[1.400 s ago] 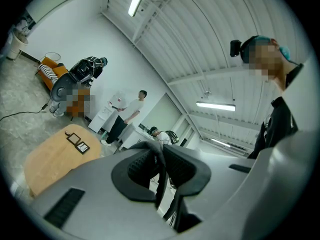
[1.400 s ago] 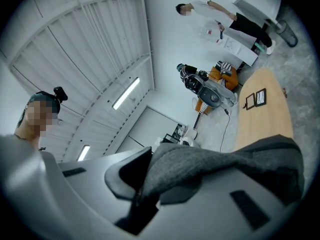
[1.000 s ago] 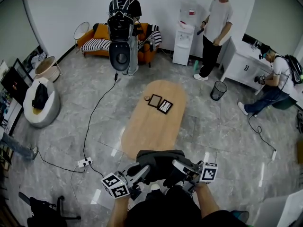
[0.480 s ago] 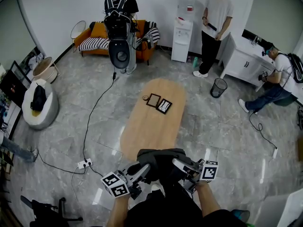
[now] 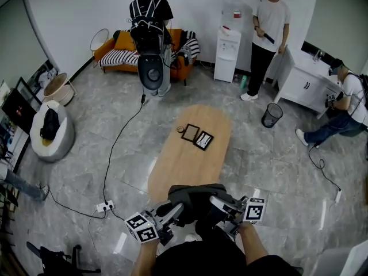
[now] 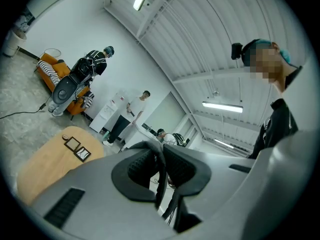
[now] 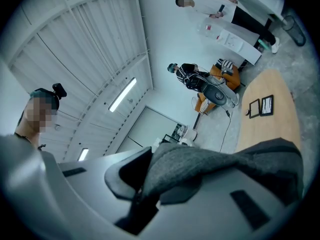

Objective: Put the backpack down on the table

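Carrying the backpack [image 5: 194, 195] as a dark grey bundle slung between the left gripper [image 5: 176, 207] and the right gripper [image 5: 216, 200], at the near end of the oval wooden tabletop [image 5: 190, 160], not yet set down; hard to tell whether already over the wood or just short of it. Gripping from 2 sides, probably to keep the soft bag from sagging or folding and to lower it level. In the left gripper view, jaws almost together, pinched on a thin dark strap [image 6: 161, 181] or fabric edge of the bag. In the right gripper view, jaws clamped on a thick fold of grey cloth [image 7: 210, 166] draped over the lower jaw. Judged as the approach step, with lowering and release yet to do. Plenty of bare wood on the near half for a landing; only 2 picture frames [image 5: 203, 140] and 1 small round object [image 5: 180, 129] toward the far end, well apart from the bag. Worth minding the rounded near edge by the bag, to avoid a tip back toward the floor [image 5: 270, 160] from a landing too close to it. Open marble on both sides, with a cable [image 5: 118, 142] and a power strip [image 5: 104, 206] off to the left, away from the bag's likely path
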